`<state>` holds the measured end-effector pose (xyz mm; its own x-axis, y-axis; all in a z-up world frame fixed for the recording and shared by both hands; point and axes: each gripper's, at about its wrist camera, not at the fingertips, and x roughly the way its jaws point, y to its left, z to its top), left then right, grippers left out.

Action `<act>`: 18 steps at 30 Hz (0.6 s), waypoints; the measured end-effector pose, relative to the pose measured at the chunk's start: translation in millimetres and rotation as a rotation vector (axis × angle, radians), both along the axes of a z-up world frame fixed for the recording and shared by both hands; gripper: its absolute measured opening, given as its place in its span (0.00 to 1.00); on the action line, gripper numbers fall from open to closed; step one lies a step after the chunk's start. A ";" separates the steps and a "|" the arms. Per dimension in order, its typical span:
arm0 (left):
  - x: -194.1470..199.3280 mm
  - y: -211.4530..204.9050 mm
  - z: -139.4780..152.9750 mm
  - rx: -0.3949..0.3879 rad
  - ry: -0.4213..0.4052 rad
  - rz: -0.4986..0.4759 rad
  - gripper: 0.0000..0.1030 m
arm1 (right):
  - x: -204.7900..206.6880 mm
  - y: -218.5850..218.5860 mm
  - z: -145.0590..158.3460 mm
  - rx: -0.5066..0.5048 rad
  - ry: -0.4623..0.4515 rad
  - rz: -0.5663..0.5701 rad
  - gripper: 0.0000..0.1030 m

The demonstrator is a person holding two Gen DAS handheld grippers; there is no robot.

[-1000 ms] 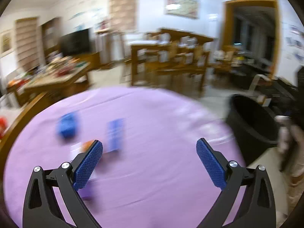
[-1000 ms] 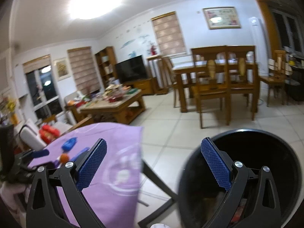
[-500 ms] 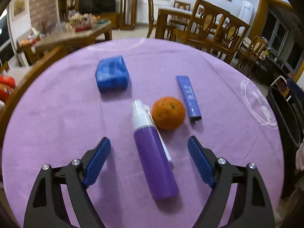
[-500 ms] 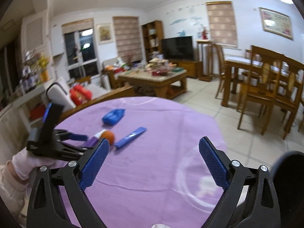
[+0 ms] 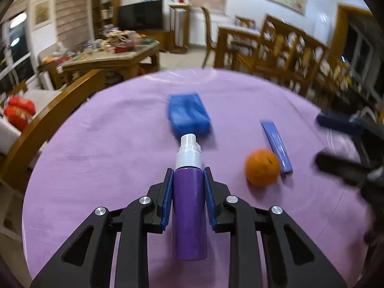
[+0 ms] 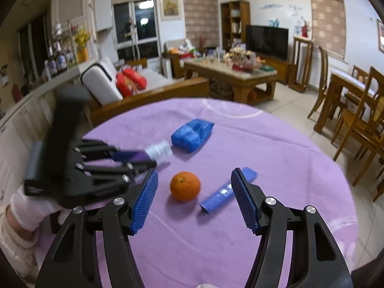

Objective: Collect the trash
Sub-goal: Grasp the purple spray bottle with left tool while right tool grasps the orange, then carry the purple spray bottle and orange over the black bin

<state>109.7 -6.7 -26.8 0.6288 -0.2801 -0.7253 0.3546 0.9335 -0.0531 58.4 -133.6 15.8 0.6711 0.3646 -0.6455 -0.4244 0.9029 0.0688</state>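
A purple bottle [image 5: 189, 211] with a white cap lies on the round table with the purple cloth [image 5: 96, 156]. My left gripper [image 5: 187, 170] is closing on it, and its blue pads press the bottle's sides; the same grip shows in the right wrist view on the bottle [image 6: 158, 152]. An orange [image 6: 184, 186], a flat blue tube [image 6: 225, 192] and a blue packet [image 6: 192, 134] lie close by on the cloth. My right gripper [image 6: 194, 172] hovers just short of the orange and the tube. Its jaws are closing, with nothing between the pads.
A hand in a white glove [image 6: 26, 208] holds the left gripper. A wooden sofa frame [image 6: 153, 96] runs along the table's far left edge. Wooden dining chairs [image 6: 360, 120] stand to the right, and a cluttered coffee table [image 6: 230, 72] stands beyond.
My left gripper moved forward over the purple bottle and its jaws came in onto it. My right gripper swung from above the black bin to the table, and its jaws narrowed.
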 end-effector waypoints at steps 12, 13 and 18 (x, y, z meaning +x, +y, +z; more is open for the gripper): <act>2.5 12.9 17.1 -0.105 -0.090 0.060 0.24 | 55.9 48.5 -52.2 -0.118 0.168 -0.009 0.37; 1.1 11.7 18.9 -0.104 -0.108 0.056 0.24 | 57.1 48.7 -52.7 -0.109 0.170 -0.015 0.36; -8.0 5.0 25.6 -0.100 -0.165 0.045 0.24 | 55.1 34.0 -51.5 -0.011 0.175 -0.037 0.36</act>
<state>101.7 -1.8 -1.2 0.7505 -0.3144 -0.5813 0.3237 0.9417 -0.0913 113.5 -99.6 -35.7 0.5609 0.3340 -0.7575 -0.3735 0.9187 0.1284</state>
